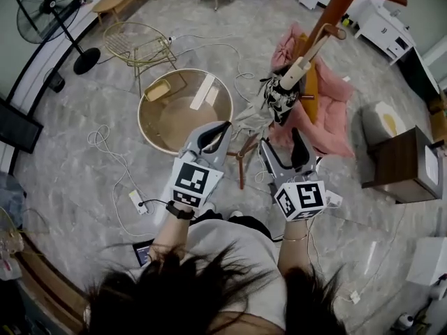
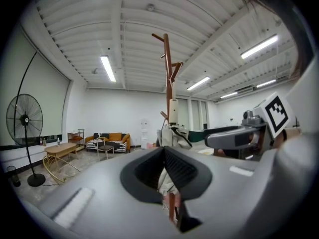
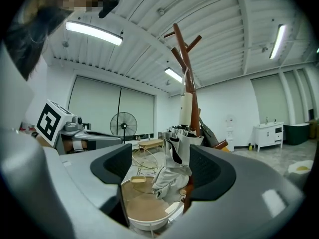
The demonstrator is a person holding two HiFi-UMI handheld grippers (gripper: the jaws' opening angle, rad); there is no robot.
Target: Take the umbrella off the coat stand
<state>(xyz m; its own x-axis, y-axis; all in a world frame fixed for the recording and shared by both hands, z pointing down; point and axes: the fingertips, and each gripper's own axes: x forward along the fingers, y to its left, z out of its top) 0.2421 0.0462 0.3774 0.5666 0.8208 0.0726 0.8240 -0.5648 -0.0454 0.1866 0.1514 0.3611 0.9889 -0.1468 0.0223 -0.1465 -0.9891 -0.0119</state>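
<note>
The brown wooden coat stand (image 1: 336, 7) rises at the upper right of the head view. A folded black-and-white umbrella (image 1: 279, 100) with a cream handle (image 1: 294, 73) hangs from it. My left gripper (image 1: 221, 127) is level and left of the umbrella, jaws together with nothing in them. The right gripper (image 1: 281, 139) sits just below the umbrella, open and empty. In the right gripper view the umbrella (image 3: 174, 171) hangs beyond the gap between the spread pads (image 3: 110, 168), against the stand (image 3: 187, 68). In the left gripper view the umbrella (image 2: 172, 133) and stand (image 2: 168, 73) lie ahead.
A round wooden table (image 1: 150, 128) stands below the left gripper. Pink cloth (image 1: 335, 96) hangs behind the stand. A gold wire chair (image 1: 140, 44) and a floor fan (image 1: 49, 9) are at the far left, a dark cabinet (image 1: 401, 166) at the right. Cables and a power strip (image 1: 136, 201) lie on the floor.
</note>
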